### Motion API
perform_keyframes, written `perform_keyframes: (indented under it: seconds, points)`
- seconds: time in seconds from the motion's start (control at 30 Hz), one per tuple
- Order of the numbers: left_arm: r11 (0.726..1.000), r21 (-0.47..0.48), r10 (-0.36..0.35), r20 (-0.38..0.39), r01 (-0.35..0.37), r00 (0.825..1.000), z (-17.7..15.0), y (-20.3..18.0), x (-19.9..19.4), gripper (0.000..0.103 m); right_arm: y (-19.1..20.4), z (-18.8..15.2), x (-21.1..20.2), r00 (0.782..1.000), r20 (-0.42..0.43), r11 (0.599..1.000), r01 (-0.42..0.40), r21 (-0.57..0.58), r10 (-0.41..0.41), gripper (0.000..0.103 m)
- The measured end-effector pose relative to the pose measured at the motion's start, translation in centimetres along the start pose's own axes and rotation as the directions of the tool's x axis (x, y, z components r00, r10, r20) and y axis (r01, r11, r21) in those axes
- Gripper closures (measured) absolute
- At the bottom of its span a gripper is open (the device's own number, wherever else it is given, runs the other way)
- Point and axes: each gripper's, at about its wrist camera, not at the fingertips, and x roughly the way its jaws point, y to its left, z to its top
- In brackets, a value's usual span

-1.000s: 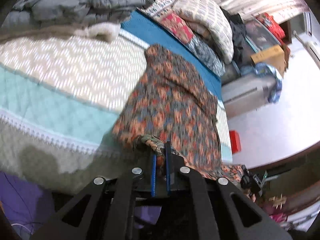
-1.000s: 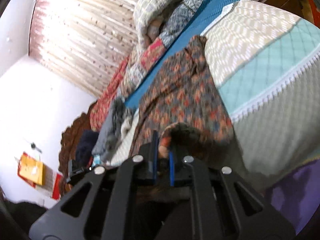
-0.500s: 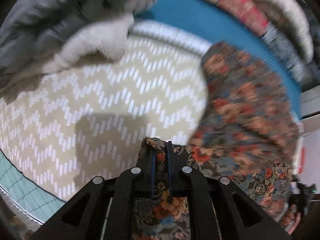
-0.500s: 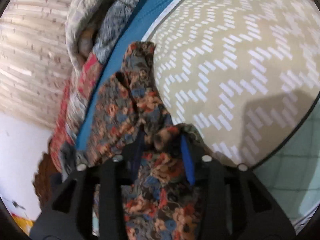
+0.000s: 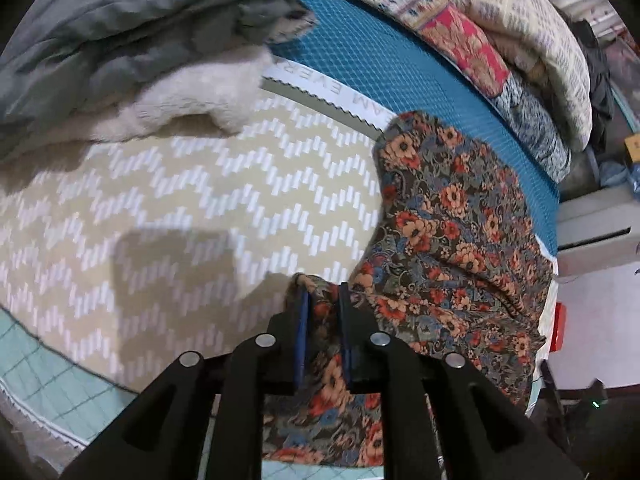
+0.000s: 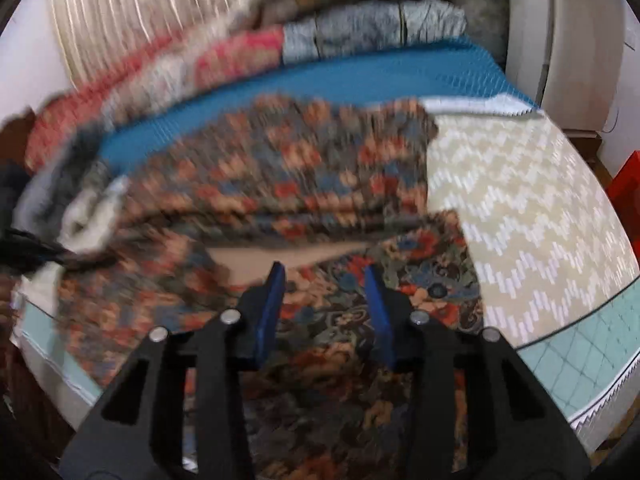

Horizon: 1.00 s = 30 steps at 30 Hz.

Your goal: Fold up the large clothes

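Observation:
A large floral garment (image 5: 452, 232) in red, orange and blue lies across the bed over the beige zigzag bedspread (image 5: 192, 216). My left gripper (image 5: 323, 300) has its jaws a narrow gap apart, with a bunched fold of the garment between them. In the right wrist view the garment (image 6: 280, 168) is blurred and partly folded over itself. My right gripper (image 6: 325, 276) is open, hovering just above the near layer of cloth, gripping nothing.
A grey quilt (image 5: 132, 20) and a cream fleece (image 5: 192, 96) are piled at the bed's far left. A blue mat (image 5: 400, 64) and stacked folded bedding (image 5: 520, 40) run along the far side. A white appliance (image 6: 560, 40) stands beyond the bed.
Both grippers carried the garment's edge from the bed's near side up over the bedspread. My right gripper has opened and let go of the cloth. My left gripper's jaws have widened slightly.

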Motion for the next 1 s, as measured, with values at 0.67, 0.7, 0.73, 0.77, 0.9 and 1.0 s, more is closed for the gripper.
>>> perform_keyframes:
  seconds: [0.67,0.7,0.73,0.77,0.9,1.0]
  points:
    - [0.908,0.333,0.242,0.073,-0.252,0.968,-5.7,-4.1,4.3,0.096,-4.0,1.1,2.7,0.999,0.023,0.992,0.021,0.128,-0.024,0.082]
    - [0.897,0.340,0.274,0.071,-0.282,0.959,-5.7,-3.9,5.4,0.096,-4.6,0.9,2.8,1.000,0.019,0.989,-0.014,0.150,0.011,0.080]
    - [0.899,0.335,0.270,0.084,-0.282,0.959,-5.7,-3.6,5.9,0.096,-5.3,0.8,2.2,0.999,0.043,0.983,-0.021,0.182,0.013,0.080]
    - [0.903,0.324,0.256,0.121,-0.282,0.959,-5.6,-3.4,5.6,0.097,-6.1,0.8,1.5,0.998,0.066,0.979,-0.016,0.203,0.003,0.080]
    - [0.911,0.308,0.249,0.118,-0.274,0.961,-5.2,-2.8,5.3,0.097,-9.1,0.0,-1.8,0.987,0.145,0.960,0.028,0.278,-0.071,0.057]
    - [0.907,0.308,0.258,0.132,-0.287,0.957,-5.2,-2.6,5.3,0.097,-8.7,-0.8,-2.0,0.989,0.123,0.970,0.053,0.239,-0.085,0.052]
